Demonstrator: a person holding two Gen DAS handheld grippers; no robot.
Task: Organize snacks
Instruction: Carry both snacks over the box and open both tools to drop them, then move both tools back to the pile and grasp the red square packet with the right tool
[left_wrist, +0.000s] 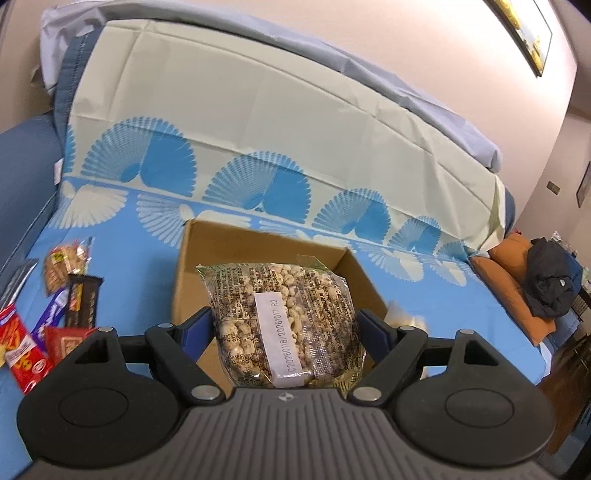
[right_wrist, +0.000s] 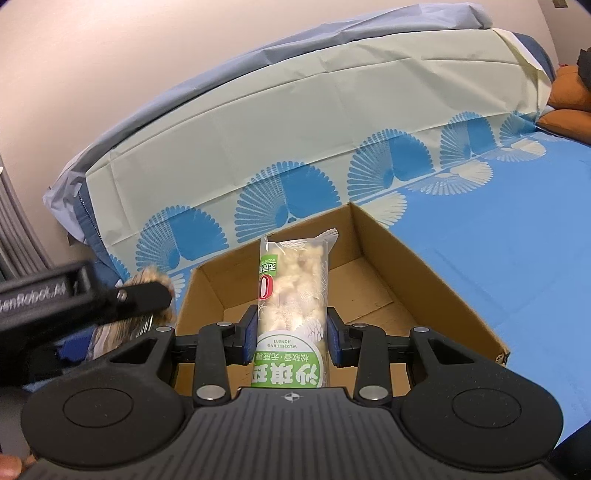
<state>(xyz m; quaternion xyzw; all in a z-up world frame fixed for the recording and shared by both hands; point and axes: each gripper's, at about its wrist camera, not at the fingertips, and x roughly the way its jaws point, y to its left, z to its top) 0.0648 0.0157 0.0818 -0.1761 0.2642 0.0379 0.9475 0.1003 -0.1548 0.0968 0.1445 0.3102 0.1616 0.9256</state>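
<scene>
**Both tools loaded, held over the open box**

Left wrist view: the left tool (left_wrist: 286, 328) is spread wide and pinches a clear bag of puffed snacks (left_wrist: 284, 321), one blue pad on each side of the bag. A white date label runs along the bag's middle. The bag sits at frame centre, in front of and above the open cardboard box (left_wrist: 229, 251), which rests on the blue patterned sheet (left_wrist: 147, 266) of a bed. Whether the bag touches the box rim, cannot tell.

Lower left of the frame: a loose group of snack packets (left_wrist: 55, 306) lies on the sheet, just beside the box's left wall; red, purple and dark wrappers are visible. At the right edge, an orange cushion (left_wrist: 506, 273) with dark clothing on it.

Right wrist view: the right tool (right_wrist: 291, 328) is partly closed and pinches a long green-and-clear snack pack (right_wrist: 291, 291) across its width. The pack stands at frame centre, over the interior of the box (right_wrist: 424, 280); the box floor looks bare in this view. At the left edge the left tool (right_wrist: 144, 295) appears blurred, just beside the box's left wall.
</scene>
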